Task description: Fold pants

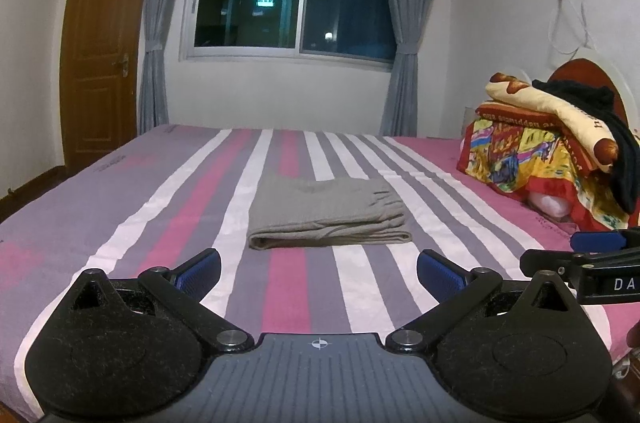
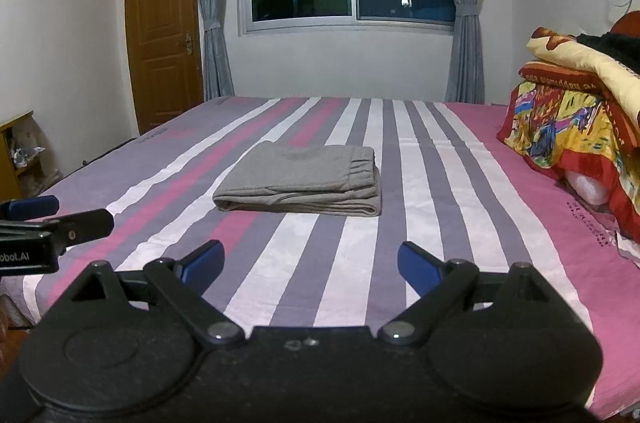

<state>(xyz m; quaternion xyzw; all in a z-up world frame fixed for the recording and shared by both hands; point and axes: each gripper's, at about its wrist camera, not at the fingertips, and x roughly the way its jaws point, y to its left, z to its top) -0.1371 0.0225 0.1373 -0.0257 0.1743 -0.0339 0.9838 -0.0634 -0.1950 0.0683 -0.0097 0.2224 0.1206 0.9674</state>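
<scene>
Filling most of both views: a wide bed under a pink, white and grey-purple striped cotton sheet (image 1: 120, 207). At the right edge, a heaped pile of bright red-and-yellow patterned quilts (image 1: 532, 151) with dark cloth on top. Mid-frame, lying flat on the stripes: the grey soft-knit pants (image 1: 326, 213), already doubled into a compact rectangle, gathered waistband to the right in the right wrist view (image 2: 304, 183). Likely light, limp and non-slippery; prone to sagging apart if lifted by one layer, so best pinched through all layers at the near folded edge, one corner per tool. Low in the frame, left black blue-padded gripper (image 1: 319, 273) spread wide, empty; right black blue-padded gripper (image 2: 311, 263) likewise spread, empty, both short of the cloth.
</scene>
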